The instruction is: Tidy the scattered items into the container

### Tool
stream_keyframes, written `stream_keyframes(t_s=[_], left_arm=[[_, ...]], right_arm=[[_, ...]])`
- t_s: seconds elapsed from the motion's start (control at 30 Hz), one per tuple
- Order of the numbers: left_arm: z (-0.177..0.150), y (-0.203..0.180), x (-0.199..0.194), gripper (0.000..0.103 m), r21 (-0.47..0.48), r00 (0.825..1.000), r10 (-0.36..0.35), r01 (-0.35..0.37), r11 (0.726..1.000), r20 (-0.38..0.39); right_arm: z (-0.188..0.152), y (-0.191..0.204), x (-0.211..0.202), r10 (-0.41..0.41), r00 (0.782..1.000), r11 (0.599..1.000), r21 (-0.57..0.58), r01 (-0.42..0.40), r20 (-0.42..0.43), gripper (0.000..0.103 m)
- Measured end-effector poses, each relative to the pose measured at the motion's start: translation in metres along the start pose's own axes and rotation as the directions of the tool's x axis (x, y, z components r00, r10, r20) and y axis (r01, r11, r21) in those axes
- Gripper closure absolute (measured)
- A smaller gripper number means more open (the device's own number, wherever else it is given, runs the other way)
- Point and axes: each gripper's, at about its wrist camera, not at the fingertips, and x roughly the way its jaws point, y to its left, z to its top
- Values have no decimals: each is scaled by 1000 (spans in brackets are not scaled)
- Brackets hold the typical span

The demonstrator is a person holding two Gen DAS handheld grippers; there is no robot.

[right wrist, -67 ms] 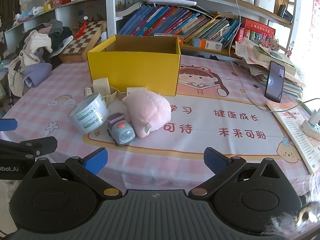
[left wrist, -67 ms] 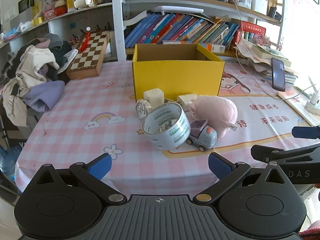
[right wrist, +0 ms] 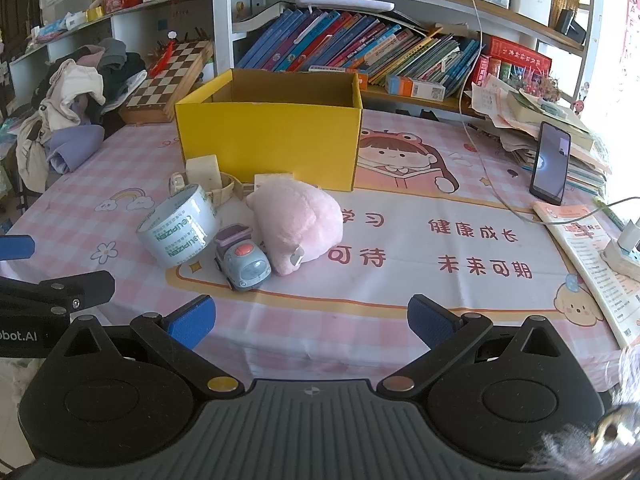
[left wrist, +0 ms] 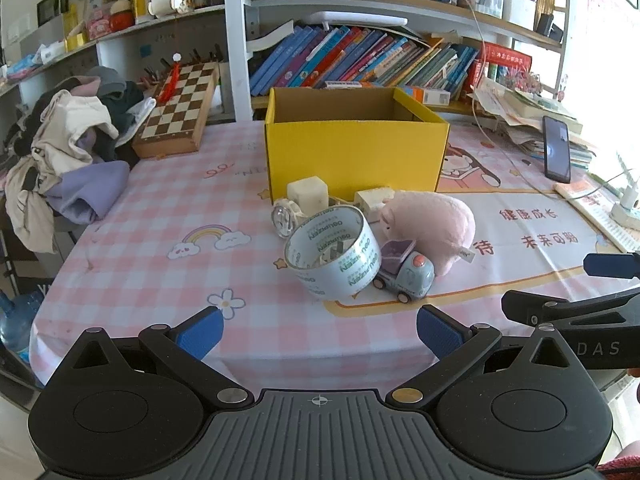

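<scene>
An open yellow cardboard box (left wrist: 354, 152) (right wrist: 268, 142) stands at the table's middle. In front of it lie a roll of clear tape (left wrist: 334, 254) (right wrist: 178, 228), a small blue-grey toy car (left wrist: 406, 274) (right wrist: 240, 258), a pink plush pig (left wrist: 434, 224) (right wrist: 300, 220), a white wristwatch (left wrist: 285, 216) (right wrist: 180, 181) and two cream blocks (left wrist: 308, 194) (left wrist: 374, 199). My left gripper (left wrist: 318, 330) is open and empty, hovering at the table's near edge short of the tape. My right gripper (right wrist: 310, 322) is open and empty, near the edge in front of the car and pig.
A chessboard (left wrist: 180, 114) and a pile of clothes (left wrist: 72, 148) sit at the left. A phone (right wrist: 550, 168), papers, a cable and a power strip (right wrist: 624, 252) lie at the right. Bookshelves (left wrist: 360, 60) stand behind the box.
</scene>
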Motion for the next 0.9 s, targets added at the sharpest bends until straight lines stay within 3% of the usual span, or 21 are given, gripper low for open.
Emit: stream_keyframes(t_s=[0.9], left_arm=[[0, 0, -1, 0, -7, 1000, -4, 4, 1000, -8]], right_arm=[[-1, 0, 2, 10, 1000, 1000, 6, -10, -8, 0]])
